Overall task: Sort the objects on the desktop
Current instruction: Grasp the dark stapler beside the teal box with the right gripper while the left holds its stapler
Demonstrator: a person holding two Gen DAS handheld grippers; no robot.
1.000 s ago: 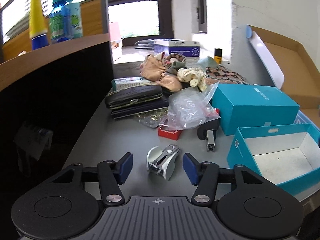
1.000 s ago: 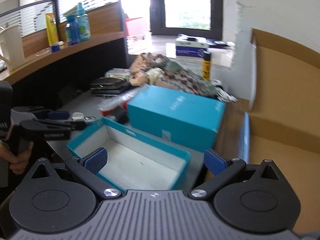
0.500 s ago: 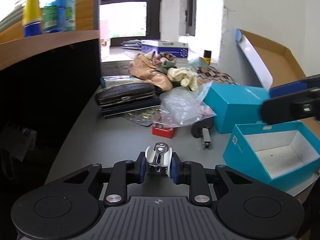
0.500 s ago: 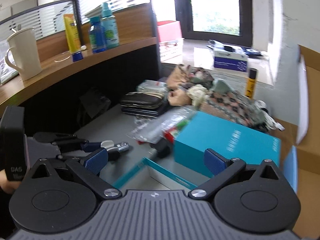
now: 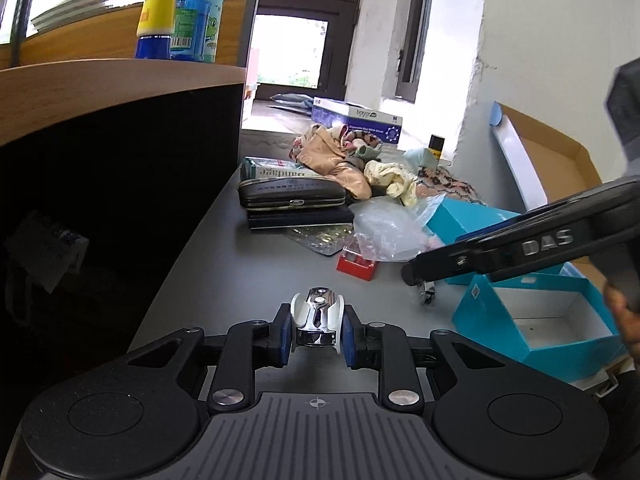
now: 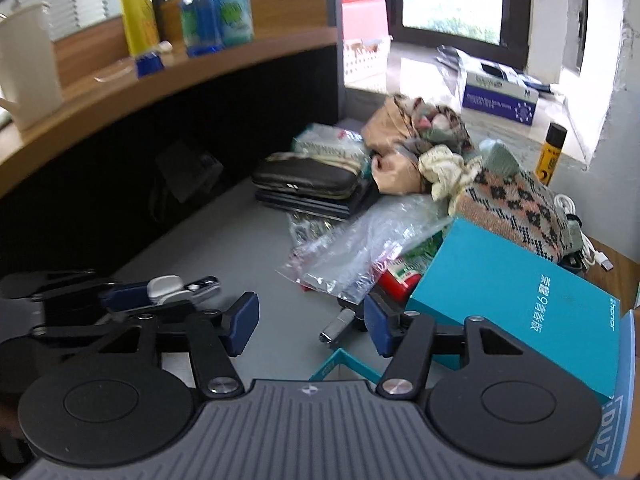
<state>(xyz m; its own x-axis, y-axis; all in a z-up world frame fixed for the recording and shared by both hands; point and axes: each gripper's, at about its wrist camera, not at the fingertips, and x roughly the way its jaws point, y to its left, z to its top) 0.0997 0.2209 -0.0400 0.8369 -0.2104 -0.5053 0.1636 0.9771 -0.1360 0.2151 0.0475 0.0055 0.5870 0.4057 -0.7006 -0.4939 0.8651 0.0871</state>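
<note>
Chrome and white plastic showed between the blue pads of the left claw [image 5: 316,334]: it was pinching the nail clipper [image 5: 318,318] by its two sides, just above the grey worktop [image 5: 224,264]. The right claw [image 6: 310,320] was closing with nothing between its pads; beyond and a little below it a small black stapler [image 6: 340,324] lay on the worktop, near the corner of the open teal box [image 5: 560,320].

My judgement is that the clipper was the shakier of the two. The pads bore on smooth, curved plastic, with most of the clipper sticking out forward, so a quick swing toward the box might let it pivot or slip out. The two claws were also close together, the right one crossing in front of the left's view, and a careless move could knock them together or nudge the box's thin wall. The right claw, if it went on shutting short of the stapler, would close on air.

By count: one clipper, one stapler, two teal boxes (one open and empty, one closed [image 6: 516,304]), one clear plastic bag [image 6: 360,248], one small red box [image 5: 357,266], one dark clasp case [image 5: 292,196] lying on a flat dark case, and three bottles or tubes on the wooden shelf [image 5: 120,80].
</note>
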